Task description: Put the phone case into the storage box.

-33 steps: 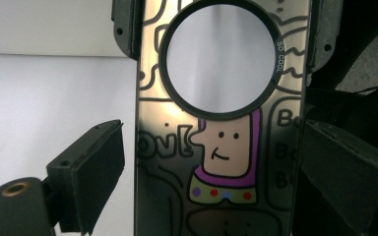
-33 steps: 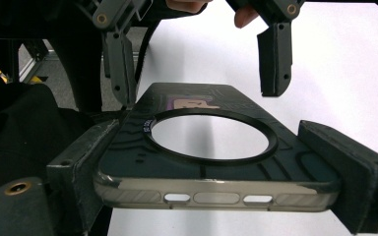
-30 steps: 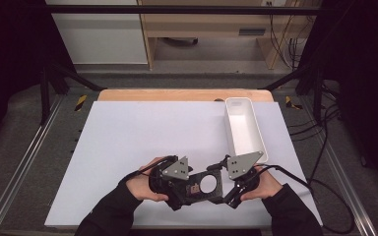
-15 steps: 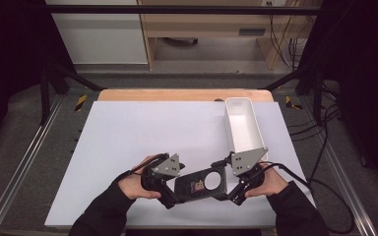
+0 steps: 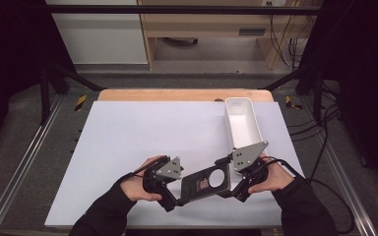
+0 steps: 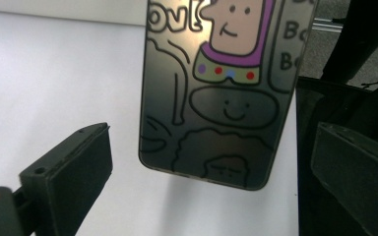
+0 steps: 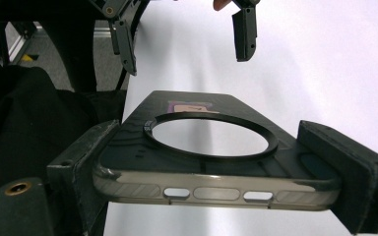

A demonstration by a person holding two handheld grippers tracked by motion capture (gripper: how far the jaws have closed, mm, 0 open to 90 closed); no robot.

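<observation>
The white table [image 5: 128, 142] takes up most of the scene, with a wooden strip along its far edge. Toward the far right sits a long white tray [image 5: 242, 125], lying lengthwise, open side up. Down at the near edge the person's two hands hold the grippers close together, with a dark phone case [image 5: 204, 183] between them, lifted a bit off the table. The case is smoky see-through plastic with a ring on its back and cartoon doodles printed on it. The right gripper [image 5: 234, 189] has its jaws closed on one short end of the case, pads pressed on both edges. The left gripper [image 5: 174, 199] sits at the other short end with its jaws spread wide, not touching the case.
</observation>
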